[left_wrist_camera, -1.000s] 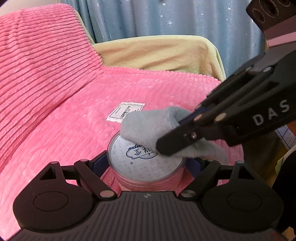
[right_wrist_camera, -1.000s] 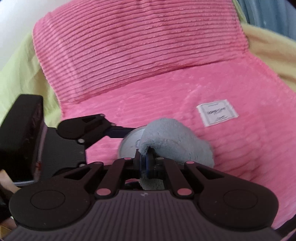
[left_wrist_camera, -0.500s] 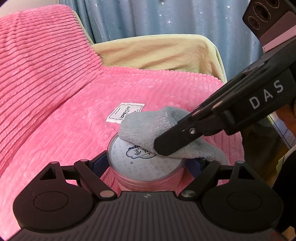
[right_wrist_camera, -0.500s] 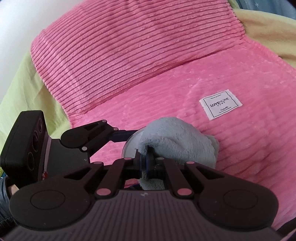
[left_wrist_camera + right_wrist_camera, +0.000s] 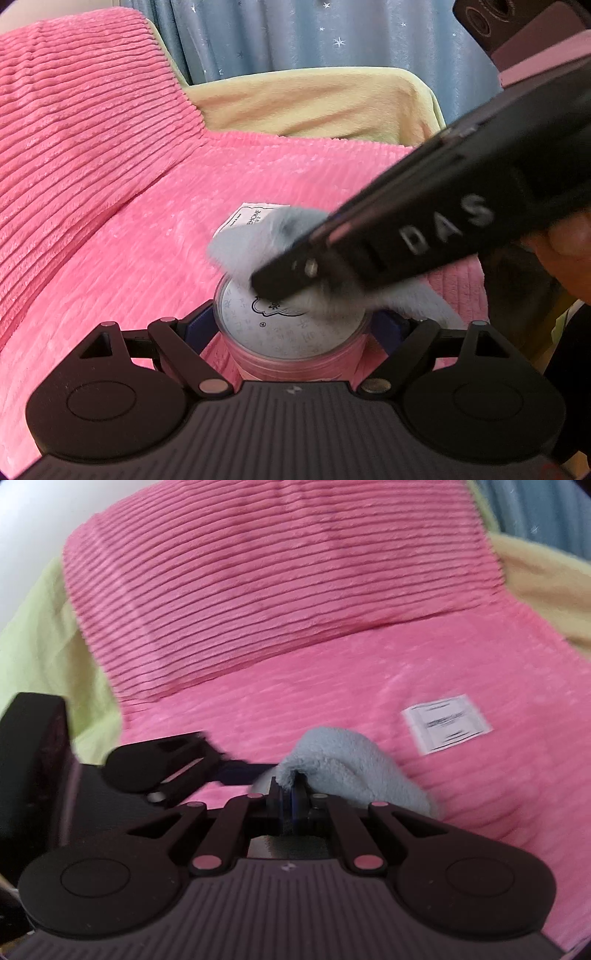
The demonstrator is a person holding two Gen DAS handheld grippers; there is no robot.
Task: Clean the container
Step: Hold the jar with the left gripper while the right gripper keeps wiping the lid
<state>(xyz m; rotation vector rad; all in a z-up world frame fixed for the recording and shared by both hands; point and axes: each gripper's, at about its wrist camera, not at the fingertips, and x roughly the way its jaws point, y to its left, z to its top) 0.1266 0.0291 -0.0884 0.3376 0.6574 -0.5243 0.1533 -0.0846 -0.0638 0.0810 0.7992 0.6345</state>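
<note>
A round pink container (image 5: 291, 358) with a printed white lid (image 5: 288, 328) sits between my left gripper's (image 5: 291, 325) blue pads, which are shut on its sides. My right gripper (image 5: 290, 794) is shut on a grey fluffy cloth (image 5: 343, 768). In the left wrist view that gripper (image 5: 295, 277) comes in from the right and presses the cloth (image 5: 258, 240) onto the far half of the lid. The cloth is motion-blurred. In the right wrist view the cloth hides the container, and the left gripper's finger (image 5: 162, 764) shows at the left.
Everything rests over a pink ribbed blanket (image 5: 110, 221) with a white label (image 5: 447, 727). A yellow-green cover (image 5: 314, 103) lies behind it, and a blue starred curtain (image 5: 295, 33) hangs at the back. A hand (image 5: 569, 258) holds the right gripper at the right edge.
My right gripper has swept the cloth across the lid toward the left and far side. The container stays held in the left gripper.
</note>
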